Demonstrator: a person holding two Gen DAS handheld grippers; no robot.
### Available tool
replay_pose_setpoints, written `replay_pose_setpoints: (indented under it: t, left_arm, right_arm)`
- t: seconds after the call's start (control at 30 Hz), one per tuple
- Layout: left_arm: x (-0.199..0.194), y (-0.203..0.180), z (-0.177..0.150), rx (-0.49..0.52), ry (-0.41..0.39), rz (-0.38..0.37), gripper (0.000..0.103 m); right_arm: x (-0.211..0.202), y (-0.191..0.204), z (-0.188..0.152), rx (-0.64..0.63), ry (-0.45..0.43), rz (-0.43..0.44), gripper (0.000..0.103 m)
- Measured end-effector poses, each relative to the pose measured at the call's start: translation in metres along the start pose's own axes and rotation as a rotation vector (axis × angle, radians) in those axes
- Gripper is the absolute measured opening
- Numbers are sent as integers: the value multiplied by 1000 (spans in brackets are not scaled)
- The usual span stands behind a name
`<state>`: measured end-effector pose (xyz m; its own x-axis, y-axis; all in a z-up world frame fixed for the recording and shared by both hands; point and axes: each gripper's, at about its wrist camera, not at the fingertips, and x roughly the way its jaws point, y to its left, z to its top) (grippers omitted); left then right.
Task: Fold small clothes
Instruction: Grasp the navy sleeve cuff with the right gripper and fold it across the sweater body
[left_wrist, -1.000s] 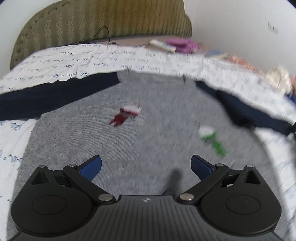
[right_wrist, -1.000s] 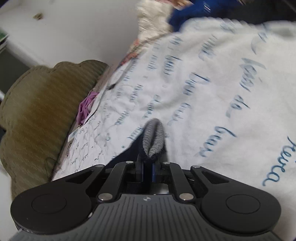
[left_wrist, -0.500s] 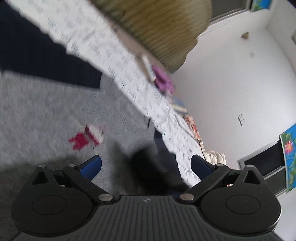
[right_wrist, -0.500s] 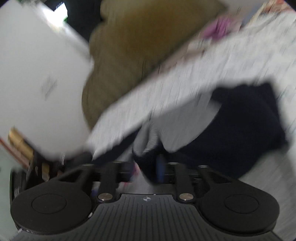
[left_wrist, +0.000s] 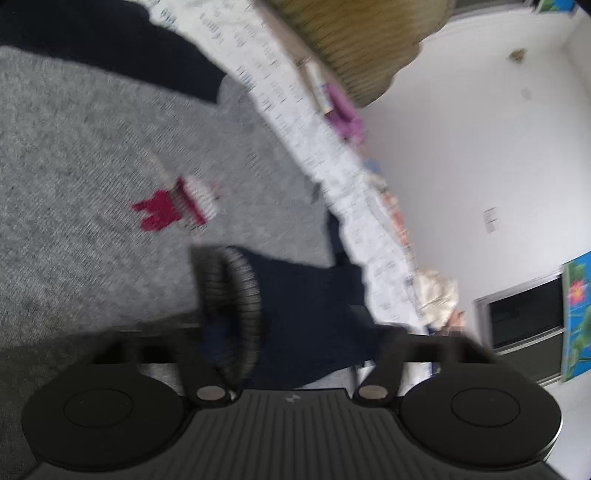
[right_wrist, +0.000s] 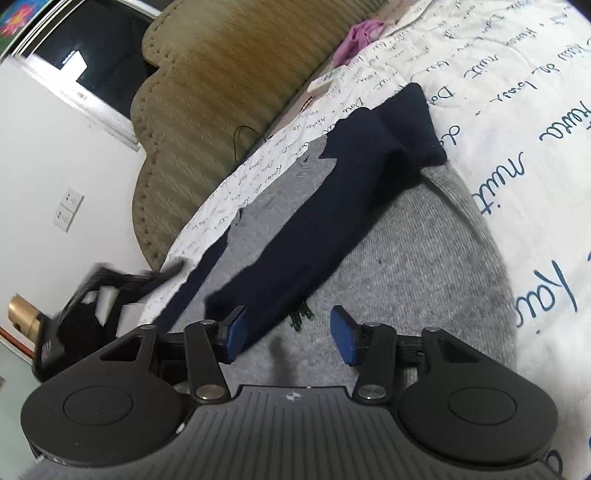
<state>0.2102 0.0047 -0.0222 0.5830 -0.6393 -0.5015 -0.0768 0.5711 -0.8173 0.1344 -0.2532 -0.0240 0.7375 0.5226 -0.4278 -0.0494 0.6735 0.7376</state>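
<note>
White bed cover (right_wrist: 480, 122) with blue writing carries the grey sweater (right_wrist: 406, 266). Right tongs (right_wrist: 288, 332) tilt downward, just opening, empty, navy sleeve (right_wrist: 332, 206) lying towards 12 o'clock. Left tongs (left_wrist: 295, 354), rolled sideways, have just been closing around the ribbed cuff (left_wrist: 236, 302); grip unclear through blur.

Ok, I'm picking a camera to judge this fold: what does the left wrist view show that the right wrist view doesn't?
Only the left wrist view: the sweater's red motif, the ribbed cuff of the navy sleeve, and a crumpled cream cloth.
Only the right wrist view: the navy sleeve along its length, folded across the grey body; a green motif peeking from under it; a wall socket.
Both: the grey sweater, script-printed sheet, olive headboard, purple cloth.
</note>
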Motion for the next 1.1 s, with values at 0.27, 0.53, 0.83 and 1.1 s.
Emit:
replay_pose_setpoints:
  t: [0.27, 0.53, 0.83, 1.1]
  left_arm:
    - [16, -18, 7, 147, 19, 146, 4]
    - [-49, -35, 77, 248, -177, 198, 4]
    - [-33, 39, 86, 219, -146, 368, 4]
    - [-32, 36, 86, 252, -144, 373, 4]
  right_arm:
    - [-5, -19, -10, 15, -49, 65, 57]
    - [-7, -23, -11, 22, -58, 94, 57]
    - [-3, -10, -2, -36, 8, 32, 58]
    - [15, 11, 91, -160, -74, -92, 64]
